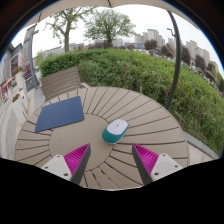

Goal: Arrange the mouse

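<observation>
A teal and white mouse (115, 130) lies on the round slatted wooden table (140, 110), just ahead of my fingers and a little beyond them. A dark blue mouse mat (60, 113) lies on the table to the left of the mouse, apart from it. My gripper (112, 160) is open and empty, with the pink pads of its fingers (76, 157) wide apart above the table's near part. Only bare table slats show between the fingers.
A wooden chair (62, 82) stands at the table's far left side. A green hedge (150, 70) runs behind the table, with trees and buildings beyond. The table's edge curves away at the right.
</observation>
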Demonstrator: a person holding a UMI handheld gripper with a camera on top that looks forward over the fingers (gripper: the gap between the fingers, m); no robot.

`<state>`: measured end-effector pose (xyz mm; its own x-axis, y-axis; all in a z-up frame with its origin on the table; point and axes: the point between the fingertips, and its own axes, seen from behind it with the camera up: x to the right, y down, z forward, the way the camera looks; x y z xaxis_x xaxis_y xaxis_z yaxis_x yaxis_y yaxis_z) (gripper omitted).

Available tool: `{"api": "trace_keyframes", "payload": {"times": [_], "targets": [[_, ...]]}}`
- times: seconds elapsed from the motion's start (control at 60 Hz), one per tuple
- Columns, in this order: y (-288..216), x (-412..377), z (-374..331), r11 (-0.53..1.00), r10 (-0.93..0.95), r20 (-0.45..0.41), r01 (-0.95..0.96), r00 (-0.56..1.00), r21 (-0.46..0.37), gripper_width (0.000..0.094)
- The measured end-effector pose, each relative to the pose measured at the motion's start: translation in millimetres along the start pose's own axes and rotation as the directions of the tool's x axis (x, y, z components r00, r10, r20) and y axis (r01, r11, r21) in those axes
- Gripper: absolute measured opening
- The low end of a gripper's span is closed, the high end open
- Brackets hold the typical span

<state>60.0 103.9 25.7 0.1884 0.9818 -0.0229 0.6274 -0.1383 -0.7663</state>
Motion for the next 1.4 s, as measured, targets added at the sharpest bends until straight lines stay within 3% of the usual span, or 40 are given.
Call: {"api": "trace_keyframes", "payload": {"times": [0.283,0.617,0.667,0.7,0.717,0.733,0.85,0.967,1.133,1.233,1.4], "targets": [[-14.7,-4.4,80.0,1.000,0.005,-0.014,-0.005,1.000,0.000,0.0858],[-34.8,-11.0,109.0,1.000,-0.012,-0.022,0.012,1.000,-0.002,0.0818],[-34.6,-10.4,108.9,1.000,-0.010,-0.024,0.010,1.000,0.007,0.0782],[-34.9,-8.4,107.5,1.000,-0.010,-0.027,0.010,1.000,0.010,0.0708],[-34.8,-7.4,107.9,1.000,-0.013,-0.033,0.013,0.999,0.012,0.0621],[-35.1,-4.6,108.8,1.000,-0.020,-0.049,0.021,0.999,0.014,0.0471],[-38.4,-9.6,103.6,0.999,-0.006,-0.045,0.005,0.999,-0.037,0.0431],[-107.8,-49.5,79.1,0.998,-0.033,-0.004,0.033,0.999,0.056,0.0432],[-182.4,-163.4,73.5,0.986,-0.091,0.120,0.073,0.989,0.149,0.0431],[-181.1,-223.0,106.6,0.984,-0.118,0.147,0.096,0.982,0.150,0.0428],[-115.9,-269.2,171.0,0.990,-0.137,0.154,0.134,0.979,0.029,0.0432]]}}
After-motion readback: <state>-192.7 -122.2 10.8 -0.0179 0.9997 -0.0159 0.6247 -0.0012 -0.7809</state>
